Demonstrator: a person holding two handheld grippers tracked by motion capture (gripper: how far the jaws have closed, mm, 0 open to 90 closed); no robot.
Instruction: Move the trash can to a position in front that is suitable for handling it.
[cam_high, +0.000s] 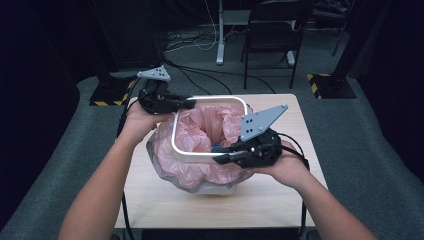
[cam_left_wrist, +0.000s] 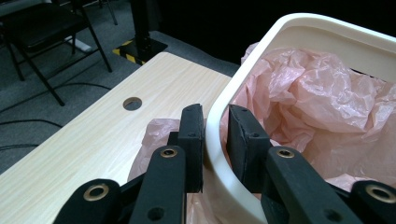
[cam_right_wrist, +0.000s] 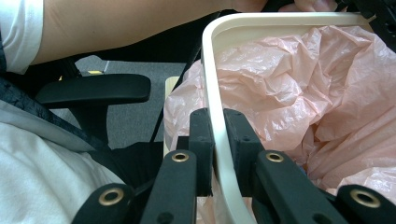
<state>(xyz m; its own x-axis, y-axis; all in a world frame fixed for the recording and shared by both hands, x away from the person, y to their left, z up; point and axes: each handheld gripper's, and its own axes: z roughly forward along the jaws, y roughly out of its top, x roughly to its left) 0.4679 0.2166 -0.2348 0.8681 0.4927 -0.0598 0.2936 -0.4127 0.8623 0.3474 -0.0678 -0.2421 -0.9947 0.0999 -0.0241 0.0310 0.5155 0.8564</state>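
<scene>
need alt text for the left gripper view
Black two-jaw left tongs clamp the cream oval plastic rim of a bin lined with a crinkled pink plastic bag. The bin stands on a pale wooden table.

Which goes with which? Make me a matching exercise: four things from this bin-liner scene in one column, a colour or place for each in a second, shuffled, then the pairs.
Things:
1. bin ring
2. bin liner
3. left gripper
4. right gripper

Descriptions:
A. crumpled pink plastic
B. cream-white, rounded corners
C. clamped on the ring's near edge
D. clamped on the ring's far left corner

Pairs: 1-B, 2-A, 3-D, 4-C
</scene>
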